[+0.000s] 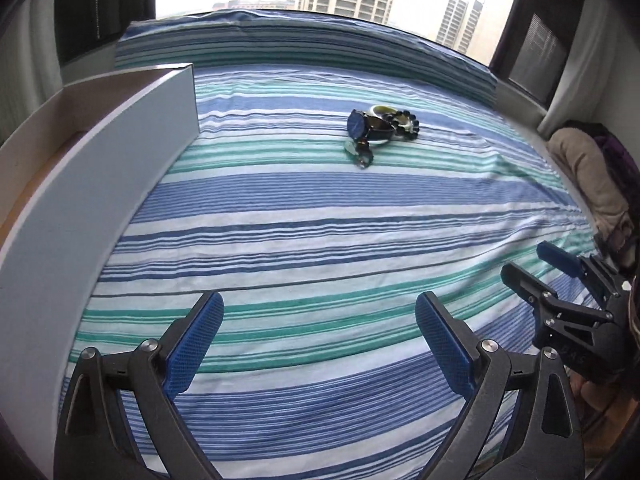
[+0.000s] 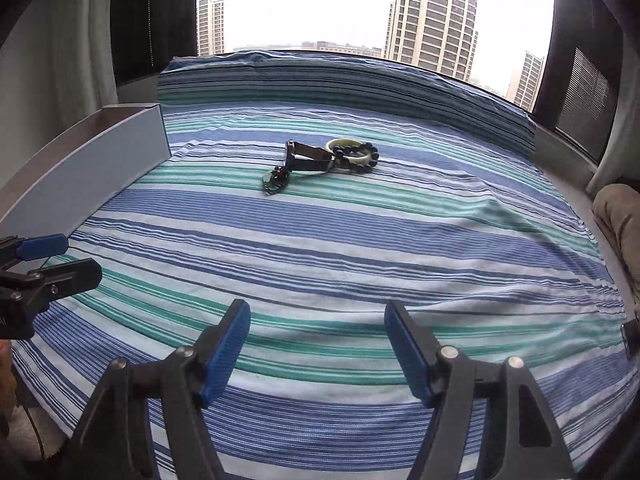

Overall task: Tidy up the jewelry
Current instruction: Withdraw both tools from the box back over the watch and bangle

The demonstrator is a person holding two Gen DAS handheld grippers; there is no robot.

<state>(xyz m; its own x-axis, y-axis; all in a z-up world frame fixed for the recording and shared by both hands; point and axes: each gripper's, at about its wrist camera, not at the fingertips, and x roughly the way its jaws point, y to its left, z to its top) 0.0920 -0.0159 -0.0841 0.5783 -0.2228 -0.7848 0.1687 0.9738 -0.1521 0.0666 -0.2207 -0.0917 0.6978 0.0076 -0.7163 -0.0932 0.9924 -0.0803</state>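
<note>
striped cotton in blue, teal and white is seen covering the bed (image 1: 320, 208), which fills both views and runs back to a wide window (image 2: 320, 4) with tower blocks behind it. a grey-white box (image 1: 100, 168) is set along the bed's left edge, its long wall standing upright and its inside only partly visible. a beige bundle of fabric (image 1: 584, 172) is seen at the right edge of the bed.

the left gripper (image 1: 320, 344) is held low over the near stripes, its blue pads spread wide with nothing between them. the right gripper (image 2: 318, 352) is held just beside it, likewise spread and empty, each one showing at the edge of the other's view.

the jewelry is found in one small heap toward the far middle of the bed, well apart from both grippers and from the box: a blue-faced watch (image 1: 358, 124), a pale bangle (image 2: 348, 148), a dark beaded bracelet (image 2: 370, 156) lying across the bangle, and a small green pendant (image 2: 274, 182) nearest the camera.
</note>
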